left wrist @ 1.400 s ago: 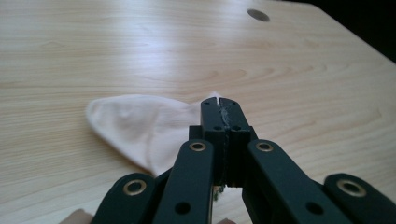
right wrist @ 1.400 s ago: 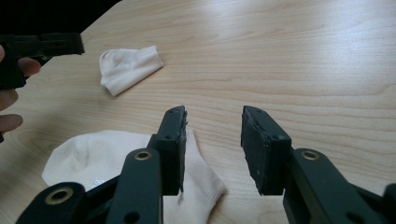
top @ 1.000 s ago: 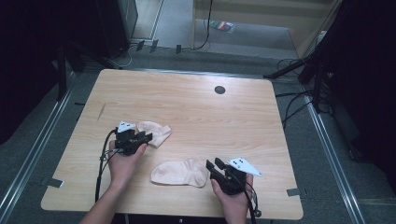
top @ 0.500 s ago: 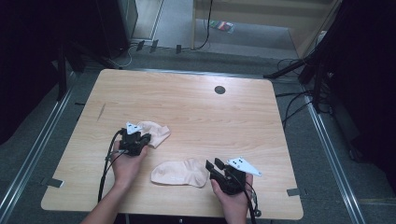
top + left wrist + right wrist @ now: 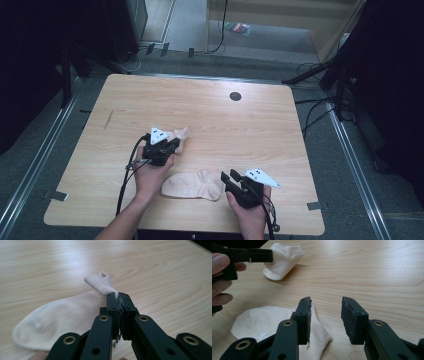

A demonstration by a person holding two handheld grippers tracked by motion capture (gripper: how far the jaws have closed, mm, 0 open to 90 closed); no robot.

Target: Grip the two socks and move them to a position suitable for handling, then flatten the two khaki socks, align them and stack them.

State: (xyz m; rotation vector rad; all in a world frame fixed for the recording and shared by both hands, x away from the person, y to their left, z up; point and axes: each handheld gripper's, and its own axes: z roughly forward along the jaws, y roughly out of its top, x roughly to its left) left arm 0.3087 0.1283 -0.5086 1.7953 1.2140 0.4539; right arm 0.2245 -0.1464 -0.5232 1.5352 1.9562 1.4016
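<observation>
Two cream socks lie on the wooden table (image 5: 260, 135). My left gripper (image 5: 172, 145) (image 5: 118, 297) is shut on the edge of the far sock (image 5: 181, 135) (image 5: 60, 315), pinching its cloth between the pads; one end stands lifted and the rest trails on the wood. From the right gripper view, that sock (image 5: 285, 256) hangs from the left gripper (image 5: 260, 255) at top left. The near sock (image 5: 192, 185) (image 5: 259, 320) lies flat by the front edge. My right gripper (image 5: 229, 177) (image 5: 325, 306) is open just right of it, one jaw over its end, nothing between the pads.
A dark round hole (image 5: 235, 96) sits near the table's far edge. Cables (image 5: 125, 175) trail from both grippers over the front edge. Metal rails (image 5: 350, 150) and more cables run along the floor on both sides.
The left gripper's jaws have closed on the far sock and moved right and a little up, bunching the sock and lifting its edge. The right gripper and near sock have not moved.
</observation>
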